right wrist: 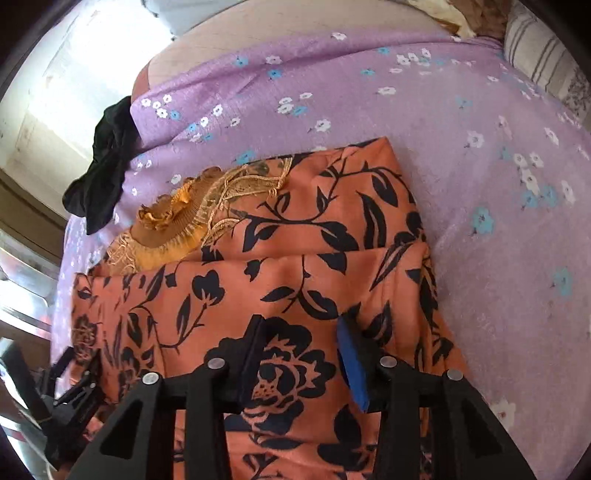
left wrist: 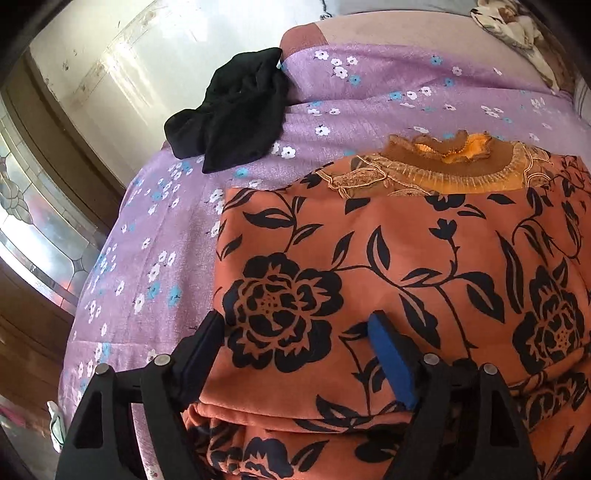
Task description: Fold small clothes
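Note:
An orange garment with a black flower print lies folded on the purple flowered bedsheet. Its gold embroidered neckline points away from me. My left gripper stands open and wide over the garment's near left corner. One finger is at the cloth's left edge and the blue pad rests on the print. In the right wrist view the same garment fills the middle. My right gripper sits low over a large printed flower, jaws partly apart, with flat cloth between them and no visible pinch.
A crumpled black garment lies at the bed's far left edge. A striped pillow and a bunched pale floral cloth are at the far right. A leaded glass pane is beyond the bed on the left. Bare sheet stretches to the garment's right.

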